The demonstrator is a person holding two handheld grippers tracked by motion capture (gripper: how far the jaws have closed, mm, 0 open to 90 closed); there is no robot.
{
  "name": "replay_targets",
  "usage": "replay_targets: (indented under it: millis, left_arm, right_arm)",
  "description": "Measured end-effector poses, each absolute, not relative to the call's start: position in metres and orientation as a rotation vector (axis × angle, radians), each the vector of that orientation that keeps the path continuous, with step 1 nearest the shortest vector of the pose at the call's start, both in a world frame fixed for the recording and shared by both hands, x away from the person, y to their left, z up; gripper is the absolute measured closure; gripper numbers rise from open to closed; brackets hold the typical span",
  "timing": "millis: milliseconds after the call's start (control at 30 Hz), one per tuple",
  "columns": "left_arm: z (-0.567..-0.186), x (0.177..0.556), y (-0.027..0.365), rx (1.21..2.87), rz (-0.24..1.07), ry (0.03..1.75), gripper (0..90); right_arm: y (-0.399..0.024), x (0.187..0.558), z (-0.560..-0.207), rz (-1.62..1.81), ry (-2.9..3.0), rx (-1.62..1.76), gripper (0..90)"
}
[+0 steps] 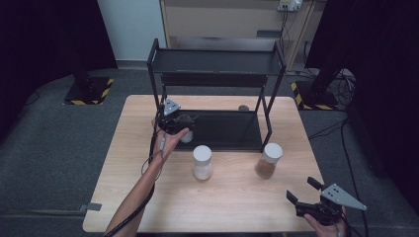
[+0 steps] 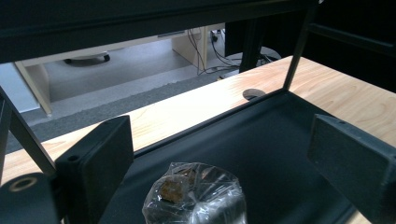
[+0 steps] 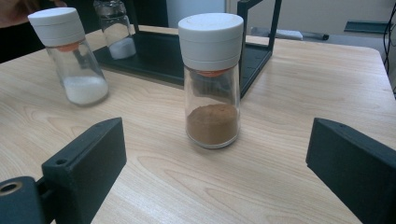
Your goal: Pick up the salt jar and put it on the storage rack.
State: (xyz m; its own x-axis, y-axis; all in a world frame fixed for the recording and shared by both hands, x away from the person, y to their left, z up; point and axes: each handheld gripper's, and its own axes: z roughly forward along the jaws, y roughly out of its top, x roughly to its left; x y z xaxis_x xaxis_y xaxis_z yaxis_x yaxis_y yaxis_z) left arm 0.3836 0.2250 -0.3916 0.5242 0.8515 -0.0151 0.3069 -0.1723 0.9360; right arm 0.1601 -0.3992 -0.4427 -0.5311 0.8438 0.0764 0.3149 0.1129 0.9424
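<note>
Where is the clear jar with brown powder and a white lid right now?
In the high view the brown-powder jar stands upright on the wooden table, right of the white-powder jar, just before the black rack's right front leg.

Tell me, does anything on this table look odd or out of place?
One thing: the jar on the rack's lower shelf has clear plastic wrap over its top, while the white-powder jar and brown-powder jar wear white caps. Nothing looks spilled or tipped.

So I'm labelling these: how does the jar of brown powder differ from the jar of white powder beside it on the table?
The brown-powder jar holds brown powder and stands nearer the right gripper; the white-powder jar holds white powder and stands farther left in the right gripper view. Both are upright clear glass with white caps.
</note>
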Motion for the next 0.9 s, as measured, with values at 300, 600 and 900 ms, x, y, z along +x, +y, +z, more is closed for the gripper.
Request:
replay_targets:
  millis: [300,600,900]
  left_arm:
    - [-0.37,0.373,0.237,1.723,0.63,0.929,3.7]
    - [-0.347,0.356,0.253,1.72,0.587,0.88,3.3]
    - [-0.331,0.34,0.262,1.737,0.578,0.832,3.0]
  right_arm:
    - [-0.399,0.16,-0.443,1.421,1.907,1.119,5.2]
    - [-0.399,0.16,-0.443,1.418,1.909,1.117,5.3]
    - [-0.398,0.16,-0.442,1.415,1.91,1.114,5.3]
